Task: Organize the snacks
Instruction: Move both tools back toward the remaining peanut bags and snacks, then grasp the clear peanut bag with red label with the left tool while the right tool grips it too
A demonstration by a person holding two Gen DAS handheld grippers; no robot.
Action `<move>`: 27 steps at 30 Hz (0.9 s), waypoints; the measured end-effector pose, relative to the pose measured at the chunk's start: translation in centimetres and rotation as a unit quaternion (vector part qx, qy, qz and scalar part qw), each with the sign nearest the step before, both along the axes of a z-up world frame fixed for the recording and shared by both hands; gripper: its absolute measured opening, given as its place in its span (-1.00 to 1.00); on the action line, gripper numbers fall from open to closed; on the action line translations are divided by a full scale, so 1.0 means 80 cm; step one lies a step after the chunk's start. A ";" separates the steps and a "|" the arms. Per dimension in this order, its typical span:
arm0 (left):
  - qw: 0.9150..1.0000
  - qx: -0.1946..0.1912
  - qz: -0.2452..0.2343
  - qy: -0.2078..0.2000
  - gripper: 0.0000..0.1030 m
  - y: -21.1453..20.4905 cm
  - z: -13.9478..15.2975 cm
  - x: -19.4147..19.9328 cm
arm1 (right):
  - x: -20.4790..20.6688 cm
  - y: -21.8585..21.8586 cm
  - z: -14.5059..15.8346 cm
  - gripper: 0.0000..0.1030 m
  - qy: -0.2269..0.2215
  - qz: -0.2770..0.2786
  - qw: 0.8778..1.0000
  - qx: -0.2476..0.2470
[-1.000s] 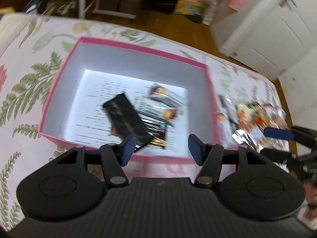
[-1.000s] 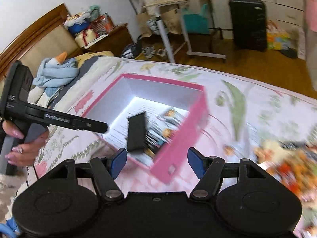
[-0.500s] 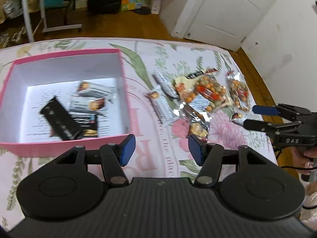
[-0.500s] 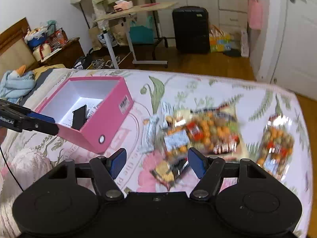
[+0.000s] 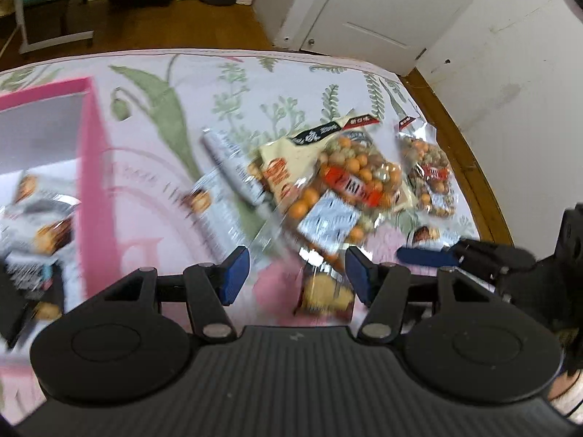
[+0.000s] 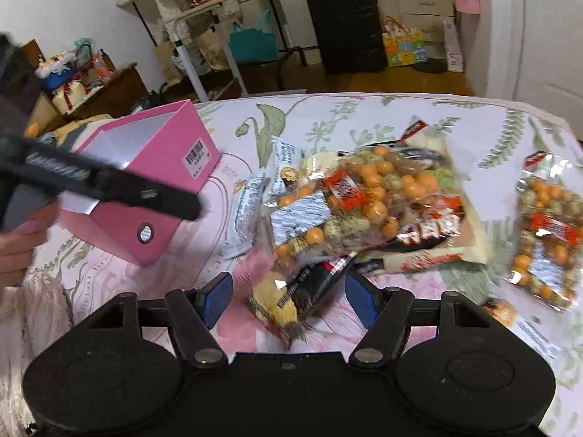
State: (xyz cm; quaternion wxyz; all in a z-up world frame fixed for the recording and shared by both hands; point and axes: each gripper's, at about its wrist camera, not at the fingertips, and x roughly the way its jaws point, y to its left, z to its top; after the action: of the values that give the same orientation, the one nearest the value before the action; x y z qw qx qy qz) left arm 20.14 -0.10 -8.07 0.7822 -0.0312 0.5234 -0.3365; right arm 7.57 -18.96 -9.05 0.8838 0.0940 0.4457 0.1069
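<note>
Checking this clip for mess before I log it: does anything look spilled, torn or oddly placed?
Nothing looks spilled or torn. The snack packets lie in a loose overlapping heap on the floral bedspread beside the pink box, as expected mid-sort. One bag of coated nuts lies apart to the right. Motion blur hides finer damage.

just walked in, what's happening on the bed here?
A person with a gripper in each hand is sorting snack packets on a floral bedspread into a pink box. Some packets already lie in the box; a pile of snack bags waits beside it. Both the left gripper and the right gripper are open and empty, poised over a small dark packet at the near edge of the pile. Nothing is gripped yet.
</note>
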 end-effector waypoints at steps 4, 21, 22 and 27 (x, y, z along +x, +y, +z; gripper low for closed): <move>1.000 -0.004 -0.004 0.007 0.12 -0.033 -0.018 0.027 | 0.014 0.002 -0.012 0.42 -0.005 -0.006 1.000 0.001; 0.988 -0.063 -0.076 0.118 0.26 -0.081 -0.068 0.044 | 0.018 -0.015 -0.035 0.59 0.001 -0.047 0.999 0.008; 0.988 -0.058 -0.080 0.115 0.26 -0.084 -0.066 0.039 | 0.016 -0.015 -0.034 0.60 0.000 -0.044 0.999 0.004; 0.996 -0.025 -0.059 0.058 0.26 -0.089 -0.060 0.034 | 0.017 0.000 -0.035 0.76 0.017 -0.029 0.995 -0.096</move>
State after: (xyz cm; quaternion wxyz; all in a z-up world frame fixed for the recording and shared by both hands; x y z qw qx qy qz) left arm 22.87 -7.26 -12.85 0.7281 -0.0393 0.5604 -0.3929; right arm 8.94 -18.98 -11.88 0.8835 0.0232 0.4664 0.0367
